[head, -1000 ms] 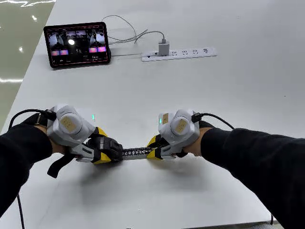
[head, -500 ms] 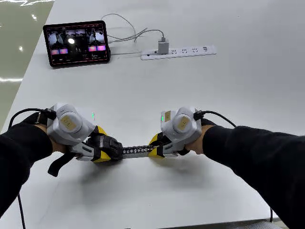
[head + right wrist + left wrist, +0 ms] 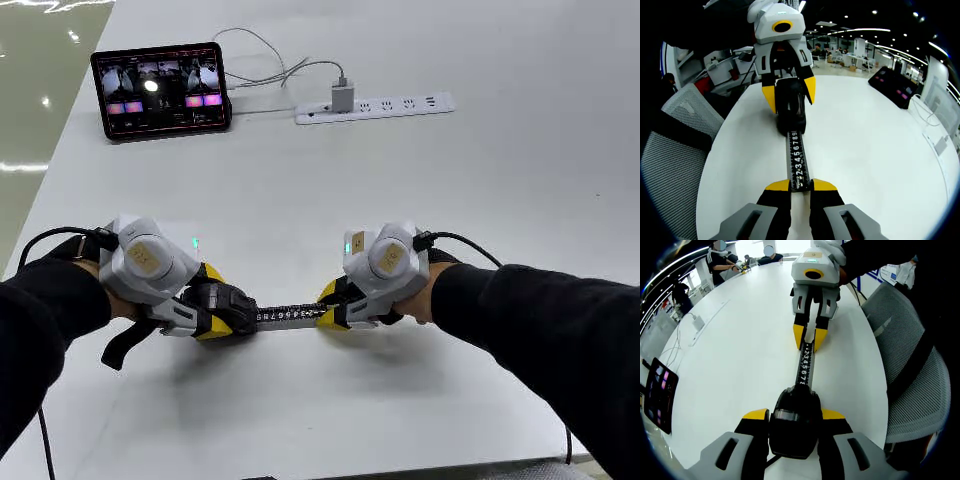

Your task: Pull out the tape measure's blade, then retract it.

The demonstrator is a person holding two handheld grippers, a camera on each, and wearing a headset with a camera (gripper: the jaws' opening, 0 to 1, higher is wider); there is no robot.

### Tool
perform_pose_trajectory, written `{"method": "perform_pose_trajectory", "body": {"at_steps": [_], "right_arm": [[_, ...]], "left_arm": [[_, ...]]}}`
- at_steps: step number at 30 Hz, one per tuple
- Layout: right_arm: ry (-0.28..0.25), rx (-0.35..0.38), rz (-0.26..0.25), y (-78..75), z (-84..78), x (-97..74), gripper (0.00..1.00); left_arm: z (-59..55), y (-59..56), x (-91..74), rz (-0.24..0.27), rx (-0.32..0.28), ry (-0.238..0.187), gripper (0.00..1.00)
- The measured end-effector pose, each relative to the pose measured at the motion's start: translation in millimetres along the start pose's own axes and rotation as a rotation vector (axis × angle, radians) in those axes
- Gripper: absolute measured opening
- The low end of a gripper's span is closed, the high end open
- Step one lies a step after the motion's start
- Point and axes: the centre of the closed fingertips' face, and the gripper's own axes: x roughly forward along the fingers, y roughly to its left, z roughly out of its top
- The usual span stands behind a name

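Right, the left gripper has its fingers clamped on the black tape measure, low near the front edge of the white surface. Opposite, the right gripper has its fingers pinching the end of the blade, a short stretch bridging the two (white numerals face up). A tablet and a power strip sit well back.

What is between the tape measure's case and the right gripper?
The pulled-out blade spans that stretch over the white table; the right gripper view shows it clearly.
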Motion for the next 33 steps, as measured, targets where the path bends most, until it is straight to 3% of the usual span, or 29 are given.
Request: {"method": "perform_pose_trajectory", "body": {"at_steps": [33], "right_arm": [[0.008,0.004,-0.010,-4.0,-18.7,-21.5,0.09]], "left_arm": [[1.9,-1.1,0.1,-0.001,-0.005,-0.001,0.32]]}}
